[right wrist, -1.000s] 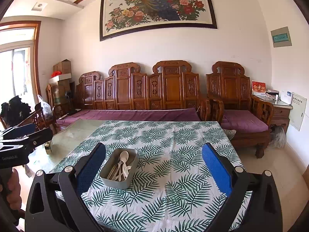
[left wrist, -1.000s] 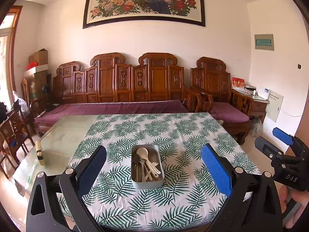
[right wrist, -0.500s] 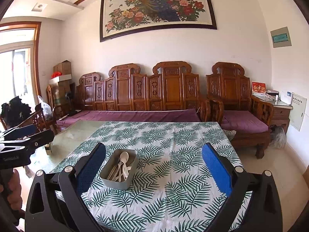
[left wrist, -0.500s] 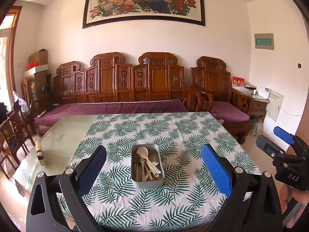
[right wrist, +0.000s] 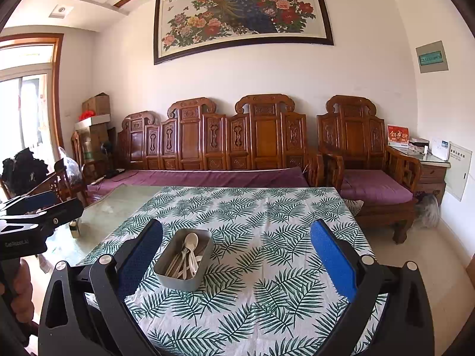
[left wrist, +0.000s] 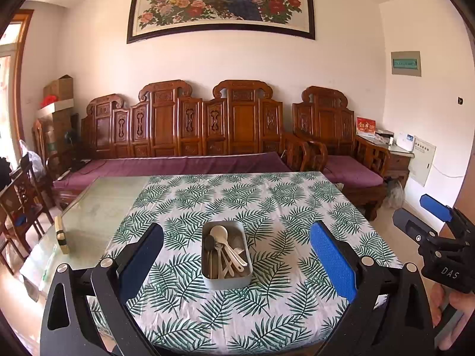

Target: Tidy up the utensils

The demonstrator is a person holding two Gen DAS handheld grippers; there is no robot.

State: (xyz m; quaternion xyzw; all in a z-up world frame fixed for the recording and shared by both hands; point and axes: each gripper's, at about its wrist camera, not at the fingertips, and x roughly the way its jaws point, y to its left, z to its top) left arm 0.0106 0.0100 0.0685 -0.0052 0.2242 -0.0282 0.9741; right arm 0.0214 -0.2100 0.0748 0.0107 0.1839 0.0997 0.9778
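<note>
Still both grippers' fingers (left wrist: 332, 262) spread wide, grey tin (left wrist: 226, 253) unmoved

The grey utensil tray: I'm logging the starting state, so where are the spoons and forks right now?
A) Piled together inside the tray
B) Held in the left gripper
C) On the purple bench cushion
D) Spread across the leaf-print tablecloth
A: the pale spoons and forks lie jumbled inside the grey tray, and both grippers are open and hold nothing.

We see a grey rectangular tin (left wrist: 226, 276) sitting flat on the leaf-print tablecloth (left wrist: 267, 207), holding a loose pile of pale plastic spoons (left wrist: 219, 234) plus one dark spoon (left wrist: 209, 242), bowls toward the far end.
</note>
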